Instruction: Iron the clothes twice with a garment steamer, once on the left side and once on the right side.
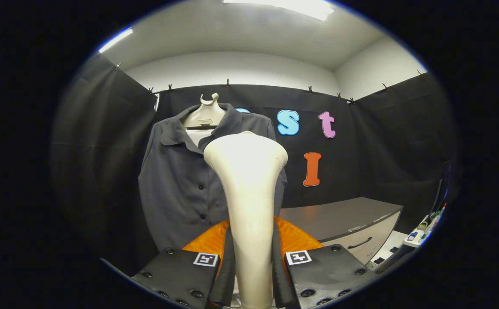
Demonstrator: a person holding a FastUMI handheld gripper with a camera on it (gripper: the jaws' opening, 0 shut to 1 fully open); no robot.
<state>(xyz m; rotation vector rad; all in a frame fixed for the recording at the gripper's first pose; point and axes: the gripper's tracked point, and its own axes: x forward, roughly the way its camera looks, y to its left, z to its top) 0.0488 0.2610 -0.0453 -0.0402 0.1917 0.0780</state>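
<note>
**Steamer held upright before the hanging shirt**

I see the gripper (pixel 253 274) clamped on the handle of the garment steamer (pixel 249 180): both black fingers (pixel 226 266) press against the cream shaft from either side, with no gap showing between pad and handle. The steamer stands upright between the fingers, and its flared head rises above them.

I take the steamer as the landmark for what follows. Directly beyond its head hangs the grey shirt (pixel 176 180), buttoned down the front and carried on a pale hanger (pixel 206 113) whose hook sits above the collar. The steamer head covers the shirt's right half from my view, while the placket and the left half lie open beside it. I cannot tell whether the head touches the fabric or stands just short of it.

Behind the fingers, at the foot of the steamer, lies an orange ribbed part (pixel 294 238) of the gripper body. To the right of the steamer and further back stands a grey cabinet (pixel 352 223) with a dark drawer handle; its flat top is a surface that sits lower than the steamer head. Further right, near the cabinet's corner, small coloured items (pixel 425 225) lie on a white ledge, too small to identify.
</note>
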